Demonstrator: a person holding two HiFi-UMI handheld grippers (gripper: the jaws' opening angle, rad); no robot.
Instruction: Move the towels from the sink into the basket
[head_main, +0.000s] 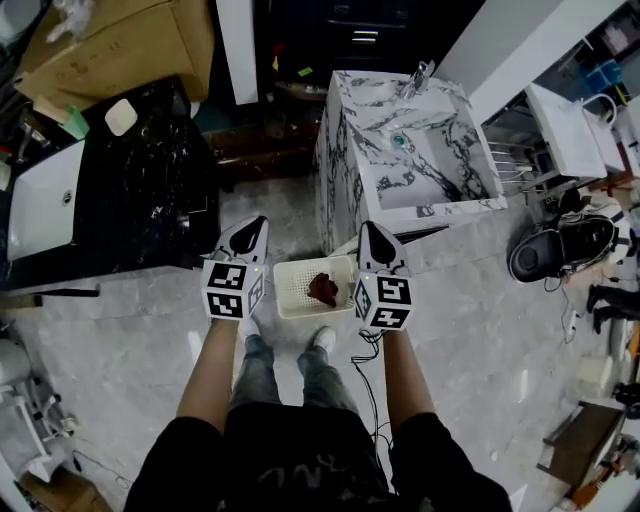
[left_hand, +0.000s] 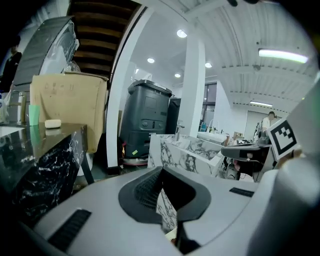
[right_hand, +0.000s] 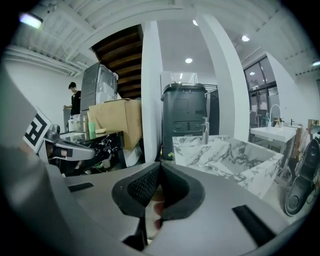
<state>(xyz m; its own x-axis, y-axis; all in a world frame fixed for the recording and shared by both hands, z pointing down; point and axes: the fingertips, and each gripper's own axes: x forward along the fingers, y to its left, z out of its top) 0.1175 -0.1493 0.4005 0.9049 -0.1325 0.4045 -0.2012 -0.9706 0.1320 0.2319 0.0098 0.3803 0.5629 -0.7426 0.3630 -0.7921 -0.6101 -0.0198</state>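
A white slatted basket (head_main: 292, 296) stands on the floor in front of my feet, with a dark red towel (head_main: 322, 288) lying in it. Behind it is the white marble sink (head_main: 452, 160) with its faucet (head_main: 421, 75); the basin shows only its teal drain (head_main: 400, 140) and no towel. My left gripper (head_main: 257, 224) hovers left of the basket, jaws together and nothing between them. My right gripper (head_main: 368, 230) hovers over the basket's right edge, shut and empty. In the right gripper view the marble sink (right_hand: 235, 157) lies ahead of the closed jaws.
A black marble counter (head_main: 130, 200) with a white basin (head_main: 45, 210) stands to the left, a cardboard box (head_main: 120, 45) behind it. A black floor machine (head_main: 560, 245) and a white washbasin (head_main: 565, 130) sit to the right. A person (right_hand: 75, 97) stands far off.
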